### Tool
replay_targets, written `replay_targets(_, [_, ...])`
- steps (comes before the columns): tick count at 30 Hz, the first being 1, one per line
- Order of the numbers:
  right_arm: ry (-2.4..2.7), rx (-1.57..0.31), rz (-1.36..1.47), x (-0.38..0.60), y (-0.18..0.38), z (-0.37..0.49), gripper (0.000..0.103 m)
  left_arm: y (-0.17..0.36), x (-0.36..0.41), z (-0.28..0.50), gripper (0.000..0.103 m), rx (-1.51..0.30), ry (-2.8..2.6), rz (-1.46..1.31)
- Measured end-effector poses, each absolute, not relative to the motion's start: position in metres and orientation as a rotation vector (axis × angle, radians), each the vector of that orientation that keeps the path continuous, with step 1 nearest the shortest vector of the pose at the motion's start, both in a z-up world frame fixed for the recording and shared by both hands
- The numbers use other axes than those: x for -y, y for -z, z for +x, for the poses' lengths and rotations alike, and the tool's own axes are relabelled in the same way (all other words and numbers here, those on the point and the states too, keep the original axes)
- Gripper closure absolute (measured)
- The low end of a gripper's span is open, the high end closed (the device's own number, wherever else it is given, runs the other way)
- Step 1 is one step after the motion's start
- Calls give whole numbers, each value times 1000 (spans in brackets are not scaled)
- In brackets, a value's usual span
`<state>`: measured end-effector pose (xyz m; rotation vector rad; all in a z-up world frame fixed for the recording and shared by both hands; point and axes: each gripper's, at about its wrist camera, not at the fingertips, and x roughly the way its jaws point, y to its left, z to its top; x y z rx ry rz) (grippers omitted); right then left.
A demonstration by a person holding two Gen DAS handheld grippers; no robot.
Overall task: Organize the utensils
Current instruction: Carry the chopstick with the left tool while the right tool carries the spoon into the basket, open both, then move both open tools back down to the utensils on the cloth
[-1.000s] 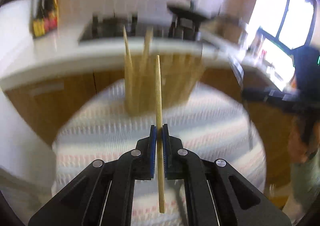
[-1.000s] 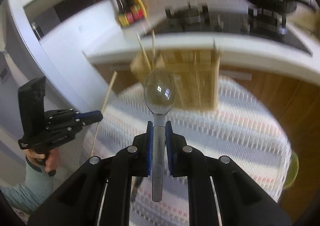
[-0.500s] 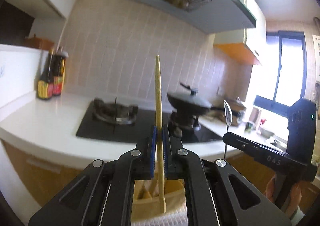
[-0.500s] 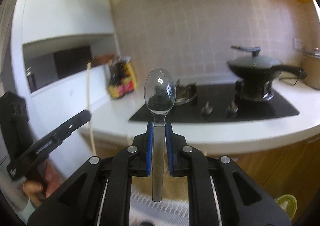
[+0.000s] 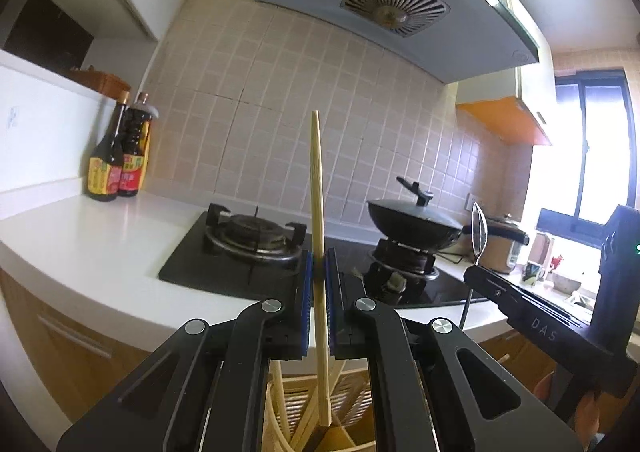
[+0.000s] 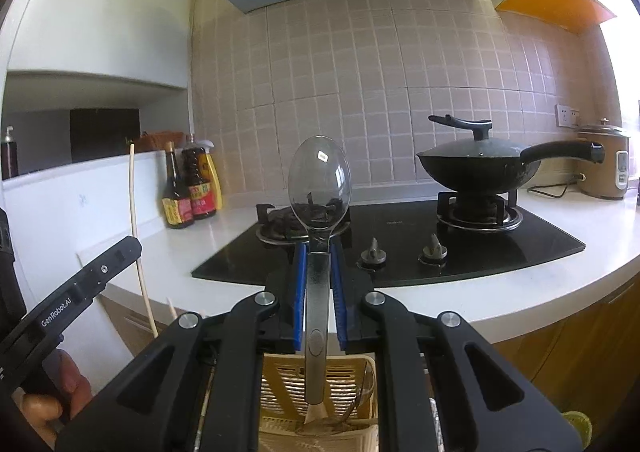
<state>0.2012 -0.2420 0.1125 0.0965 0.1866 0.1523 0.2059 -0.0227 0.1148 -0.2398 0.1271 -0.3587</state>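
While both tools [image 5: 319, 268] [image 6: 318, 252] stay clamped on chopstick [image 5: 318, 188] and spoon [image 6: 319, 180], the striped table has seemingly dropped from view.

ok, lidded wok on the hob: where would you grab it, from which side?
The long handle of the wok, from the right: it sticks out level, clear of the burner. The lid knob would likely lift only the lid. Both grippers are busy: chopstick, spoon.

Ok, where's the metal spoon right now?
In the right wrist view, the shiny metal spoon stands upright, bowl up, clamped by its handle in the right hand-held gripper, directly above the yellow slatted utensil basket.
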Motion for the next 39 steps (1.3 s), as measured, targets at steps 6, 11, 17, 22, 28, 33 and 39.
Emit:
replay_targets(6, [-143,-205,105,244,-99,207,92,-97,22,209,98,-118,337,-226])
replay_targets(11, [-157,-253,130,252,-91,205,82,-88,18,208,80,-145,357,-240])
replay_targets(17, [-175,-269,162,261,-96,181,72,-89,7,196,66,-171,369,-246])
replay_targets(22, [-173,-309,174,266,-106,152,72,-98,-2,171,65,-199,399,-224])
replay_targets(28, [-180,-445,136,252,-109,122,72,-107,-7,134,64,-269,467,-192])
replay_targets(33, [-216,-649,117,232,-85,112,72,-100,-6,105,64,-365,481,-120])
replay_targets(39, [-264,-884,71,200,-31,103,72,-64,-14,79,57,-555,461,-70])
